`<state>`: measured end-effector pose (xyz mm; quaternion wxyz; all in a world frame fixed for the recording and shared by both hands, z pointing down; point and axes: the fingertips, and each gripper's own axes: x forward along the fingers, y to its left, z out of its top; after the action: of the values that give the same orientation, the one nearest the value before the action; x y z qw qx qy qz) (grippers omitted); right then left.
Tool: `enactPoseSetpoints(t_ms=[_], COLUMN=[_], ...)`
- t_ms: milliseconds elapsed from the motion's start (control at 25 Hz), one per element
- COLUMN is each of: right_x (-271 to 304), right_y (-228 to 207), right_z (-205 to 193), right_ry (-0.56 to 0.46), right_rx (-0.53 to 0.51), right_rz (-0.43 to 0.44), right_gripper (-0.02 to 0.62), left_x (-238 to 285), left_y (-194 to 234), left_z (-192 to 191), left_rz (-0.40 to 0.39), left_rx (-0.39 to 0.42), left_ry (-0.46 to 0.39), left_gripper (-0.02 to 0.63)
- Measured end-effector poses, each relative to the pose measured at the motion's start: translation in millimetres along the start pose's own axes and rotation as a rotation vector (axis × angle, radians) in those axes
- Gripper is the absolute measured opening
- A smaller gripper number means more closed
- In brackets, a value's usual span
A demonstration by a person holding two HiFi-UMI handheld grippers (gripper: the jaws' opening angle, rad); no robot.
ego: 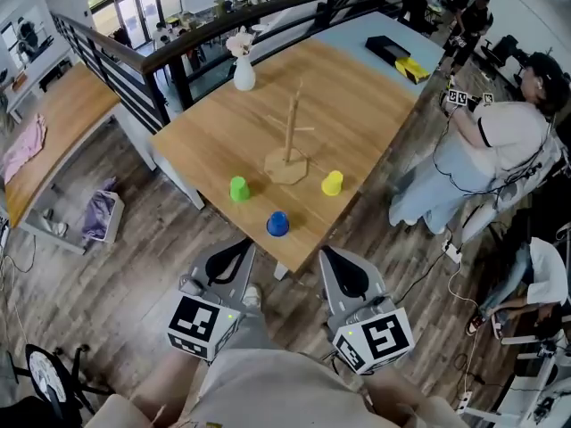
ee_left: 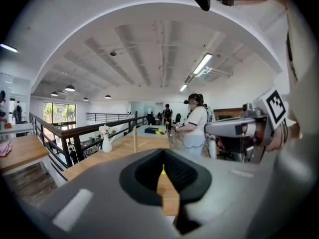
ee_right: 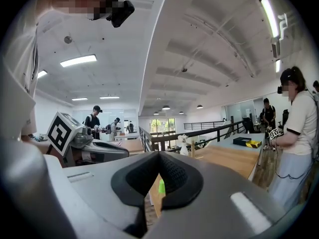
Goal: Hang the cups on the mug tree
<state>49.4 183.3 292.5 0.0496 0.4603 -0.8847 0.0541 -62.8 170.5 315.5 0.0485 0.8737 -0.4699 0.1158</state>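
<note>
Left gripper (ego: 239,250) and right gripper (ego: 332,259): fingers pressed together on both, nothing clamped; both held side by side just short of the counter (ego: 357,105) edge, fingertips aimed at it.

3 cups stand on the counter ahead of the fingertips, none touched: blue cup (ego: 277,224) nearest, at the near edge, between the 2 sets of fingers; green cup (ego: 238,188) further out, ahead of the left fingers; yellow cup (ego: 332,183) ahead of the right fingers.

Mug tree (ego: 290,141) upright beyond the cups, well apart from both fingertips; green and yellow flank its base.

White vase (ego: 244,69) at the far counter edge.

Person (ego: 500,150) stands past the counter, off to the right of the right fingers.
</note>
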Motion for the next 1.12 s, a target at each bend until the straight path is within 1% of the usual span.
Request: enactPoseSetpoints(t_ms=[320,480,600,840,1120], right_x=[91,135,160,188,212], right_y=[-28,-33,-31,-26,-31], right_z=[24,35,37,29,27], right_ry=[0.016,0.01,0.014,0.019,0.042], right_rx=[0.001,0.002,0.006,0.019,0.014], right_rz=[-0.044,-0.065,-0.081,-0.113,-0.126], right_gripper=[0.0,0.0,0.0,0.0,0.0], left_x=[59,79,89,100,113], left_y=[79,120,144,169,187], left_z=[19,26,26,16,10], left_rz=[-0.047,-0.063,-0.083,-0.118,-0.132], left_rx=[0.009,0.016,0.015,0.016,-0.009], left_ry=[0.01,0.005,0.007,0.002,0.008], left_gripper=[0.003,0.003,0.003,0.003,0.003])
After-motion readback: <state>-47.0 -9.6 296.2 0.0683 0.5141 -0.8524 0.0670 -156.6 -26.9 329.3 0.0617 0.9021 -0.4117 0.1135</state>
